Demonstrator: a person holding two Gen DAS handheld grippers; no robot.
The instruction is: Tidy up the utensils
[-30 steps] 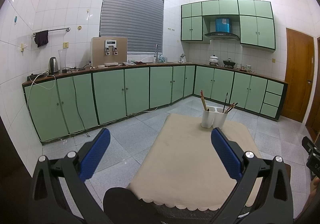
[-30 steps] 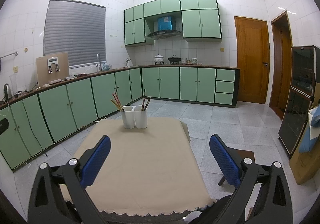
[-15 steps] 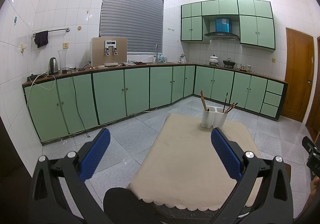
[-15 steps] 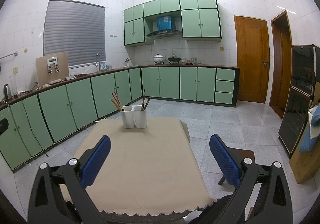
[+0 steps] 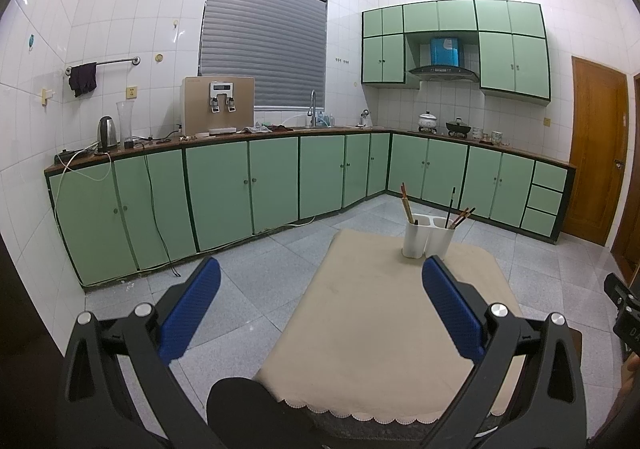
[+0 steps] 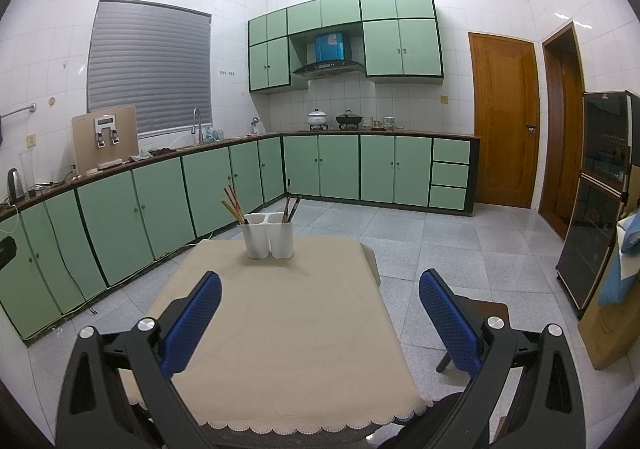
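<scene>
Two grippers hang above the near edge of the tabletop (image 6: 288, 349), and nothing has changed over the last second: both wrist views match the earlier ones, with the same framing and the same layout. I judge from this that the task has either not started or is already finished.

On the left gripper (image 5: 320, 289) the jaws are spread wide and empty. On the right gripper (image 6: 320, 293) they are also spread wide, with nothing between the blue pads (image 6: 450, 319).

The utensil holder (image 6: 269, 235), a white two-cup caddy, stands upright at the far end of the cream tablecloth. In the right wrist view it is straight ahead of the jaws and slightly toward the left pad. In the left wrist view the utensil holder (image 5: 428, 239) is ahead and just beyond the tip of the right pad.

Chopsticks (image 6: 233, 205) lean out of the left cup, and darker sticks (image 6: 291, 209) stand in the right cup. The sticks appear sorted by colour between the two cups, though they are too small to tell for sure.

No loose utensil lies on the cloth between the jaws and the holder, so nothing within reach calls for a grasp. Any next move would be a reach forward across the bare cloth.
</scene>
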